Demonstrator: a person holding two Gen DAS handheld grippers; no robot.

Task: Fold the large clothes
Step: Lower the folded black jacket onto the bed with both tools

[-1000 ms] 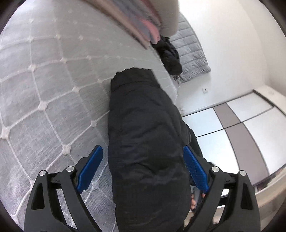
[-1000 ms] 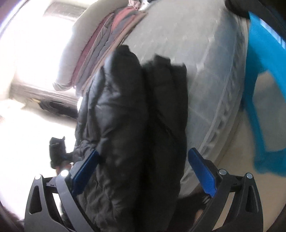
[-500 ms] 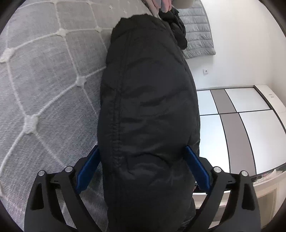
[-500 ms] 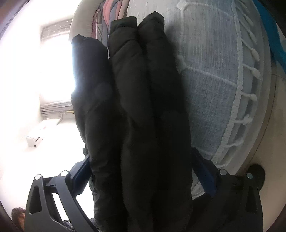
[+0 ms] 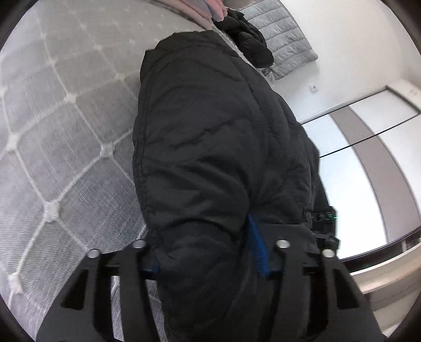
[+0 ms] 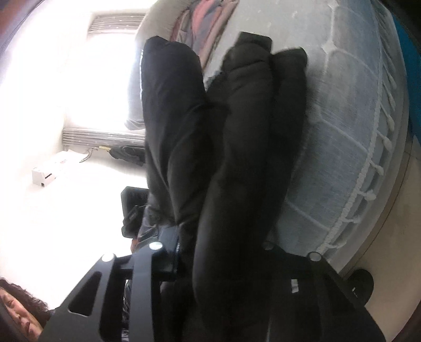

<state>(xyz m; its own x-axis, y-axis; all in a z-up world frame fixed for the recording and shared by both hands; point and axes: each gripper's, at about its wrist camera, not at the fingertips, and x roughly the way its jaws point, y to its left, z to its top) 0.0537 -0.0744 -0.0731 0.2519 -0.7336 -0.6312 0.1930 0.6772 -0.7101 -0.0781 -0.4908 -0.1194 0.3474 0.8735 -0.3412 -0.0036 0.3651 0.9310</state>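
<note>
A thick black puffer jacket point(image 5: 210, 147) lies folded in layers on the grey quilted bedspread point(image 5: 65, 126). My left gripper point(image 5: 205, 257) is shut on the near edge of the jacket, its blue pads pressed into the padding. In the right wrist view the jacket point(image 6: 244, 157) shows as stacked rolls at the bed's edge. My right gripper point(image 6: 223, 252) is shut on its near end; the right finger is buried in the fabric.
A pile of pink and grey bedding point(image 5: 200, 5) and another dark garment point(image 5: 247, 39) lie at the bed's far end. A fringe point(image 6: 368, 184) runs along the bed's edge. A wardrobe with sliding doors point(image 5: 368, 157) stands beside the bed. The other gripper's body point(image 6: 134, 205) shows at left.
Both grippers have gone from open, straddling the jacket, to shut on its near edge. The top layer has lifted away from the lower rolls.
</note>
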